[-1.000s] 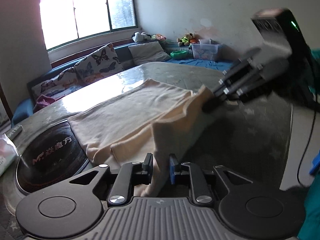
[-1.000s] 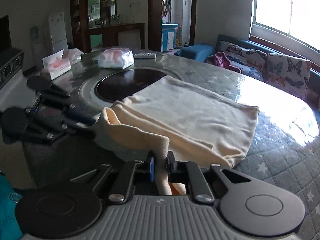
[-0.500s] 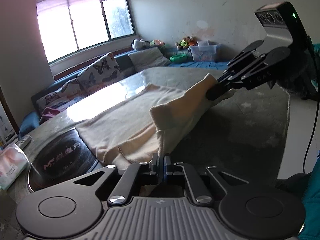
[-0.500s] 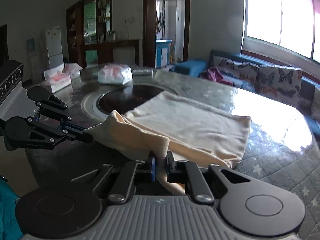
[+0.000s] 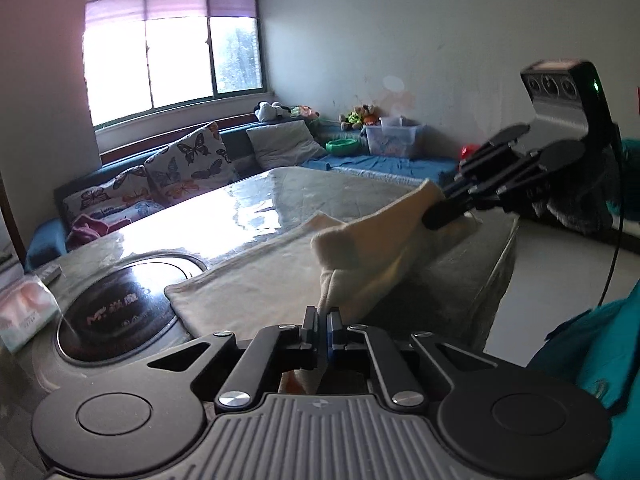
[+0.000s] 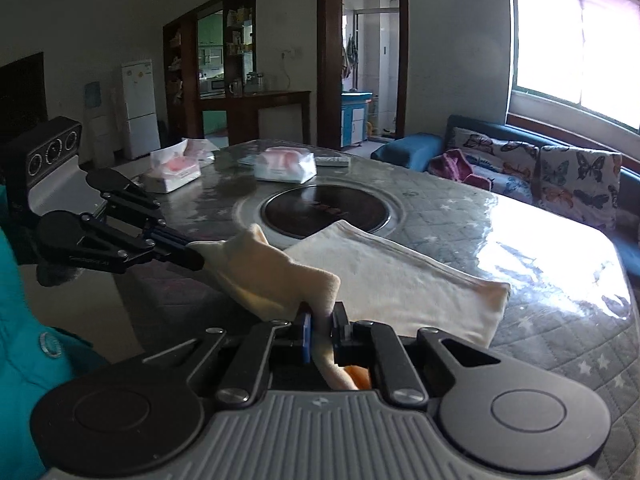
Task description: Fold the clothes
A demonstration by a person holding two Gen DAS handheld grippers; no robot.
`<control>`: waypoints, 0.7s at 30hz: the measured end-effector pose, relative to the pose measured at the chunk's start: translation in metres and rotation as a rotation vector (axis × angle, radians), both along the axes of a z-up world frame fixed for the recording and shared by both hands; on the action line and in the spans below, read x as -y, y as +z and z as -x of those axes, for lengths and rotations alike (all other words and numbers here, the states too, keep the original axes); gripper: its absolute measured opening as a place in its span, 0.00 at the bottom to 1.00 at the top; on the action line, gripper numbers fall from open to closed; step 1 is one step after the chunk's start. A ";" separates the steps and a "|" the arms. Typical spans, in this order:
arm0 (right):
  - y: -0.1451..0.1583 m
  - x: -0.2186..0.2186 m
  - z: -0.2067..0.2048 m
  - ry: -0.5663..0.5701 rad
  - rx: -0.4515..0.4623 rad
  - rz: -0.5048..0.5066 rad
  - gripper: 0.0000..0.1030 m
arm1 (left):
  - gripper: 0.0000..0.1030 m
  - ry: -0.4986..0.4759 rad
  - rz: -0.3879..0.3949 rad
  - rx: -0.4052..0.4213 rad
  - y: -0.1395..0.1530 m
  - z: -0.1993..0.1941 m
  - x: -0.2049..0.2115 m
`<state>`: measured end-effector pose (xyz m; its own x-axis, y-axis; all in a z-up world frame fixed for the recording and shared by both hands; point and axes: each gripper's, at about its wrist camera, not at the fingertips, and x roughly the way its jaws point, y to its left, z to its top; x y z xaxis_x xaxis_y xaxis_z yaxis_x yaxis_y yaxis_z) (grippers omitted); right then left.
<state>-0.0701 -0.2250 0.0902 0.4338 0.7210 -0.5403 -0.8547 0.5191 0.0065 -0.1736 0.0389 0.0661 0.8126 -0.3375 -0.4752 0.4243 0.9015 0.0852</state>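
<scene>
The cream garment [image 6: 400, 280] lies mostly flat on the counter [image 6: 560, 320], its near edge lifted off the surface and strung between the two tools. The left gripper [image 5: 323, 322] is clenched on one corner of that raised edge; the right gripper [image 6: 322, 330] is clamped on the other, with cloth bunched between its fingers [image 6: 306, 334]. The lifted hem runs roughly side to side between the hands, and the flat body of the cloth stretches away from both toward the window side — so the fold, as I judge it, has to carry the hem forward over that body, both hands moving evenly to keep the edge straight. Neither hand is clearly nearer.

The fabric looks soft, thick and fleecy, with a rolled hem; it sags between the grips rather than holding a line. The counter carries a quilted grey cover under a glossy clear sheet, likely slippery. A round dark hob inset [image 6: 326, 210] sits just beyond the garment's far corner — tissue packs [image 6: 286, 164] lie well apart.
</scene>
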 end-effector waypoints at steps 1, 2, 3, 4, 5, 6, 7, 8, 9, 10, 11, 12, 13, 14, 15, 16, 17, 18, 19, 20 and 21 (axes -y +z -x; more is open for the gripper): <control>0.001 -0.001 -0.001 0.002 0.001 0.002 0.08 | 0.04 0.006 0.000 0.004 0.000 -0.002 -0.001; 0.003 -0.001 -0.002 0.004 0.002 0.003 0.08 | 0.04 0.013 0.005 0.006 0.001 -0.007 -0.002; 0.004 -0.002 -0.005 0.002 0.002 0.002 0.08 | 0.04 0.021 0.012 0.007 0.002 -0.012 -0.005; 0.006 -0.003 -0.009 -0.004 0.001 -0.001 0.08 | 0.04 0.030 0.018 0.009 0.002 -0.018 -0.007; 0.008 -0.005 -0.014 -0.008 0.001 -0.004 0.08 | 0.04 0.038 0.025 0.010 0.003 -0.024 -0.009; 0.009 -0.007 -0.020 -0.011 0.003 -0.004 0.08 | 0.04 0.044 0.031 0.012 0.004 -0.031 -0.012; 0.011 -0.009 -0.026 -0.013 0.004 -0.004 0.08 | 0.04 0.050 0.034 0.015 0.005 -0.035 -0.014; 0.012 -0.012 -0.035 -0.015 0.004 -0.003 0.08 | 0.04 0.056 0.034 0.018 0.005 -0.043 -0.015; 0.013 -0.015 -0.043 -0.017 0.003 -0.003 0.08 | 0.04 0.061 0.033 0.021 0.006 -0.053 -0.017; 0.013 -0.019 -0.052 -0.021 0.000 0.000 0.08 | 0.04 0.065 0.033 0.024 0.006 -0.062 -0.020; 0.014 -0.023 -0.062 -0.027 -0.002 0.003 0.08 | 0.04 0.070 0.033 0.027 0.007 -0.072 -0.022; 0.014 -0.025 -0.072 -0.032 -0.004 0.006 0.08 | 0.04 0.078 0.030 0.025 0.006 -0.084 -0.024; 0.013 -0.028 -0.083 -0.038 -0.007 0.008 0.08 | 0.04 0.087 0.026 0.022 0.006 -0.097 -0.026; 0.012 -0.032 -0.095 -0.043 -0.012 0.011 0.08 | 0.04 0.097 0.021 0.019 0.005 -0.111 -0.028; 0.010 -0.037 -0.109 -0.049 -0.018 0.016 0.08 | 0.04 0.106 0.016 0.015 0.003 -0.123 -0.029; 0.007 -0.042 -0.123 -0.056 -0.024 0.024 0.08 | 0.04 0.117 0.012 0.009 0.000 -0.136 -0.029; 0.004 -0.048 -0.138 -0.064 -0.031 0.032 0.08 | 0.04 0.130 0.010 -0.004 -0.004 -0.151 -0.029; -0.002 -0.054 -0.153 -0.074 -0.034 0.044 0.08 | 0.04 0.145 0.001 -0.014 -0.009 -0.165 -0.028; -0.009 -0.059 -0.167 -0.086 -0.041 0.055 0.08 | 0.04 0.161 -0.012 -0.027 -0.015 -0.179 -0.027; -0.015 -0.064 -0.179 -0.099 -0.057 0.060 0.08 | 0.04 0.177 -0.026 -0.042 -0.022 -0.192 -0.026; -0.023 -0.068 -0.189 -0.113 -0.074 0.070 0.08 | 0.04 0.189 -0.030 -0.064 -0.029 -0.202 -0.025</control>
<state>0.1193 -0.1565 0.0668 0.4672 0.6296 -0.6208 -0.7893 0.6134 0.0281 0.0287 0.0643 0.0373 0.8280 -0.1666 -0.5354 0.2529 0.9632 0.0914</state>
